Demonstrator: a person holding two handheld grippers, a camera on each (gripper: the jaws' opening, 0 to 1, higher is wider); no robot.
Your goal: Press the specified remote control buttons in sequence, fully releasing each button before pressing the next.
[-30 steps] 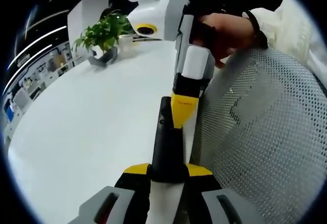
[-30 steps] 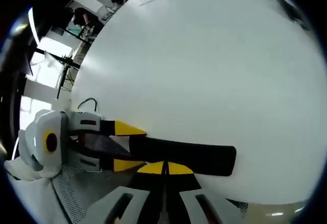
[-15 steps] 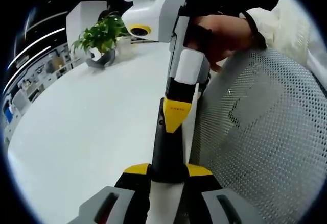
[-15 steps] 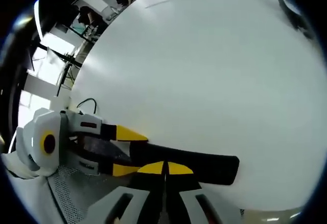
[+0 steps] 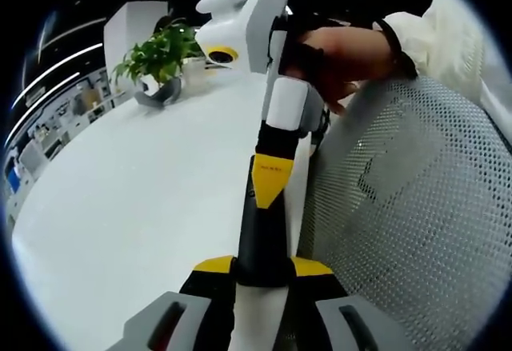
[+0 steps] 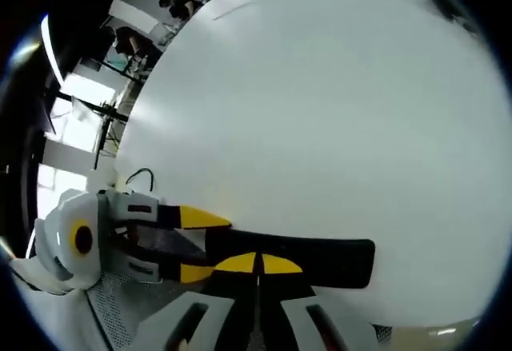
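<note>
Over a white worktop (image 5: 120,199), the left gripper (image 5: 262,267) clamps a black remote (image 5: 260,231); the right gripper's (image 5: 268,193) closed, empty fingers should press squarely, then lift clear.

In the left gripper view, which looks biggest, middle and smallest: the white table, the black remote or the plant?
1. White table, biggest by far.
2. Black remote, but it's very close to the camera, so it may just look big.
3. Potted plant, far away, so unsure against the remote.
</note>
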